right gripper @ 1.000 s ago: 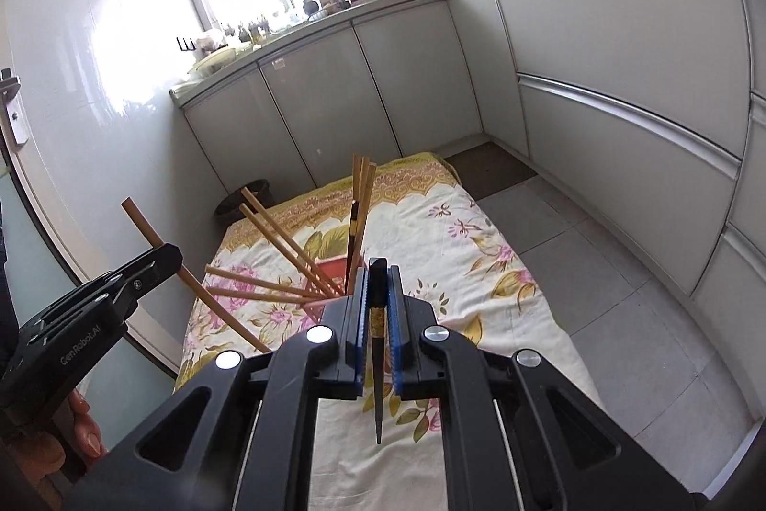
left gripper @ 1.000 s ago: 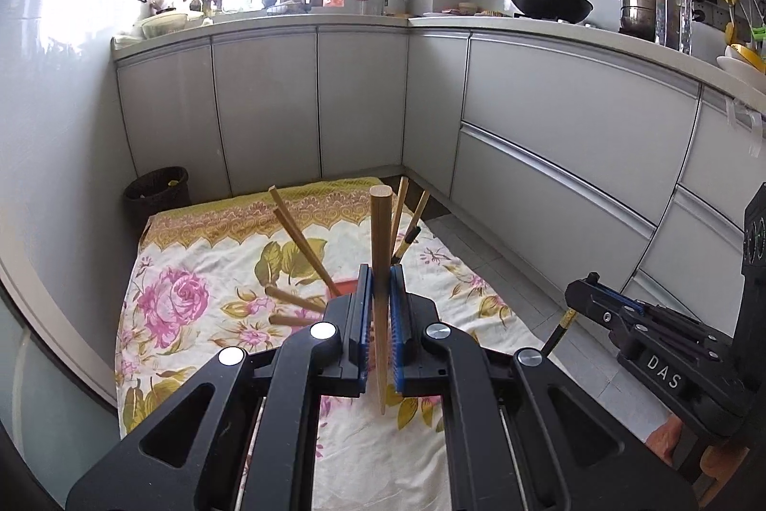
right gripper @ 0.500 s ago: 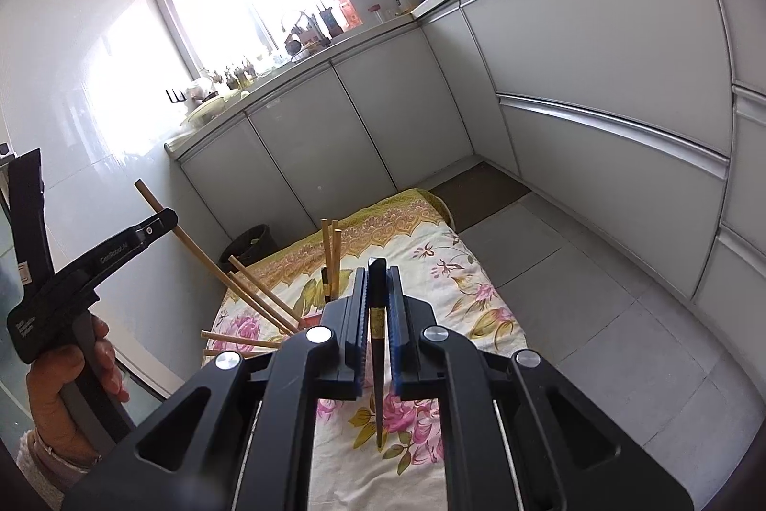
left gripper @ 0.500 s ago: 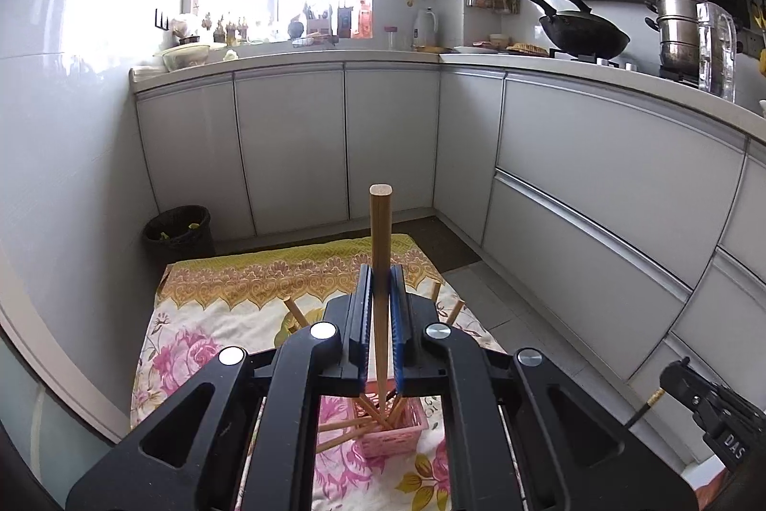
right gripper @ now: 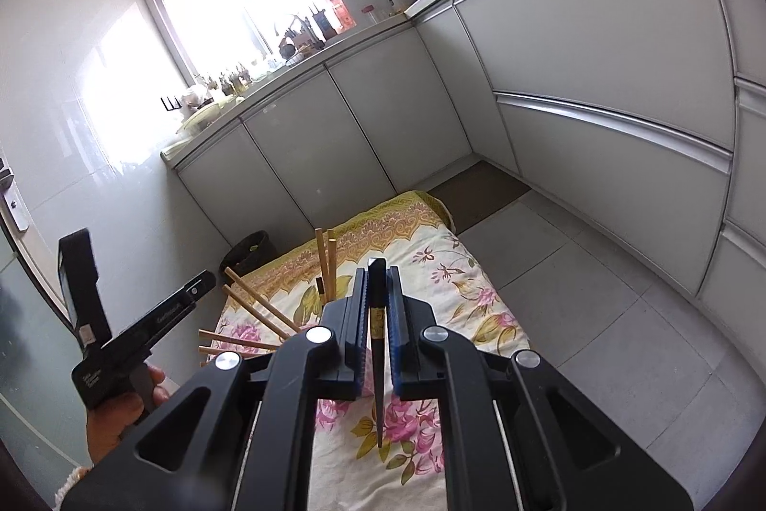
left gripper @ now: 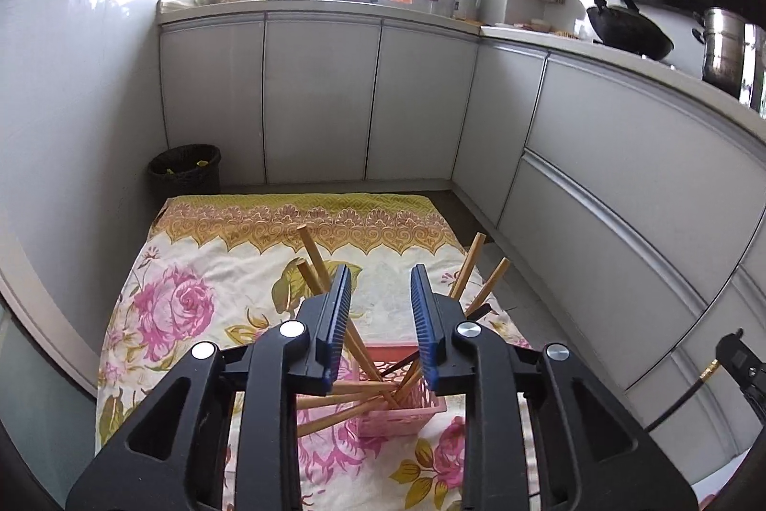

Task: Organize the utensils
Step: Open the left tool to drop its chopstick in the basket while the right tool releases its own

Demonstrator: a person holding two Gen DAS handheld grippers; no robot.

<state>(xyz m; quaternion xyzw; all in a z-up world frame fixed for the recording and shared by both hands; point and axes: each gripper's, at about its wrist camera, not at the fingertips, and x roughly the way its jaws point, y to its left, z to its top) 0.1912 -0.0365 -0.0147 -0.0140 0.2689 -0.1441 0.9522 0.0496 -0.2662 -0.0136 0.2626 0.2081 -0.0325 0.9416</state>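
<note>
My left gripper (left gripper: 379, 271) hangs over a pink basket (left gripper: 402, 415) on the floral cloth; its jaws are opening and nothing is between them. Several wooden chopsticks (left gripper: 313, 252) lean out of the basket in different directions. My right gripper (right gripper: 377, 271) is shut on a dark chopstick (right gripper: 378, 367) with a gold band, its tip pointing down toward the cloth. In the right wrist view the left gripper (right gripper: 201, 281), held by a hand, is at the left, and the wooden chopsticks (right gripper: 325, 262) stick up behind my fingers; the basket itself is hidden there.
The floral cloth (left gripper: 191, 281) lies on a tiled kitchen floor, hemmed in by white cabinets (left gripper: 321, 104) at the back and right. A dark wastebasket (left gripper: 184, 171) stands in the far left corner. A wok (left gripper: 627, 32) and pots sit on the counter.
The left gripper moved over the basket and opened; the wooden chopstick it held has left its jaws. The right gripper keeps its grip on the dark chopstick and has risen slightly.
</note>
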